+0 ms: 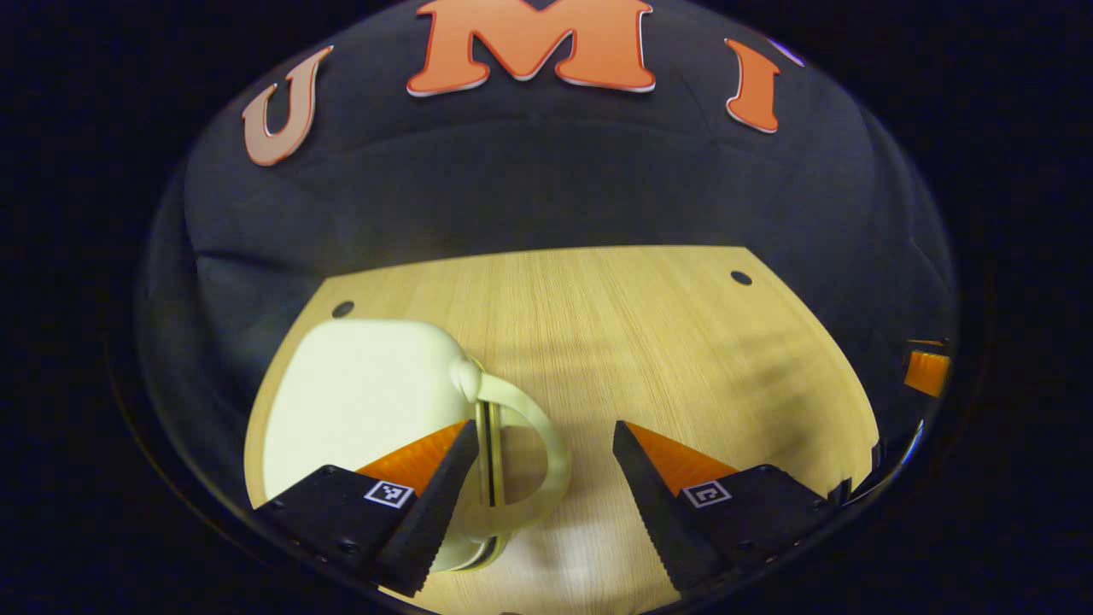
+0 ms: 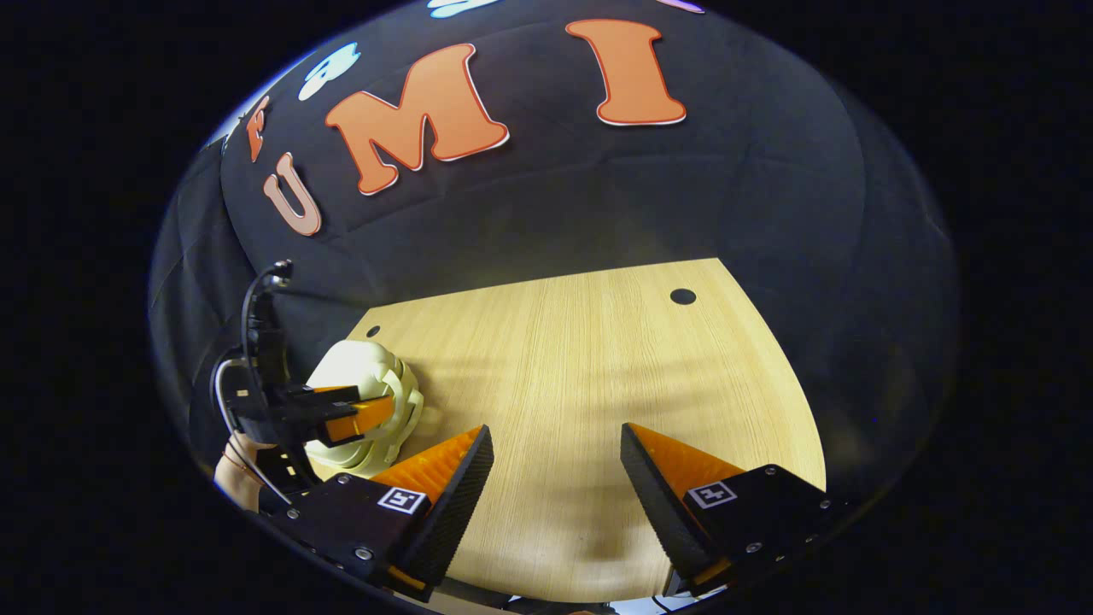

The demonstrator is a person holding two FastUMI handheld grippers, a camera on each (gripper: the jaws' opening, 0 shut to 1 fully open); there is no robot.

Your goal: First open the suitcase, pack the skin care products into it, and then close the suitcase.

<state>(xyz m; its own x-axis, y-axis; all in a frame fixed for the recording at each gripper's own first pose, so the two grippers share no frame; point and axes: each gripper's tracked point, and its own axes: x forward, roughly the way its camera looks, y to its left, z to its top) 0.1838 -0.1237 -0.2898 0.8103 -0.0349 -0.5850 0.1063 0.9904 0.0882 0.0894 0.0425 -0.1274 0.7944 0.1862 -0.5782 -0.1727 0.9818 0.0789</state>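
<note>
Cream hard-shell suitcase [image 1: 359,393] with loop handle [image 1: 521,444] lies shut on the light wooden bench [image 1: 683,342], handle facing you, likely for easy reach. Your left gripper [image 1: 542,478] hangs spread wide just above the handle, holding nothing. Your right gripper [image 2: 555,487] is likewise spread and empty, well apart from the suitcase.

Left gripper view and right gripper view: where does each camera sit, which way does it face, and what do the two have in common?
Left gripper view: rides on the left gripper, facing down and forward over the wooden table; its open fingers straddle the handle of the cream suitcase.
Right gripper view: rides on the right gripper, open above bare table; at far left it shows the left gripper, a hand holding it, and the suitcase.
Shared: table, suitcase, booth wall.
</note>
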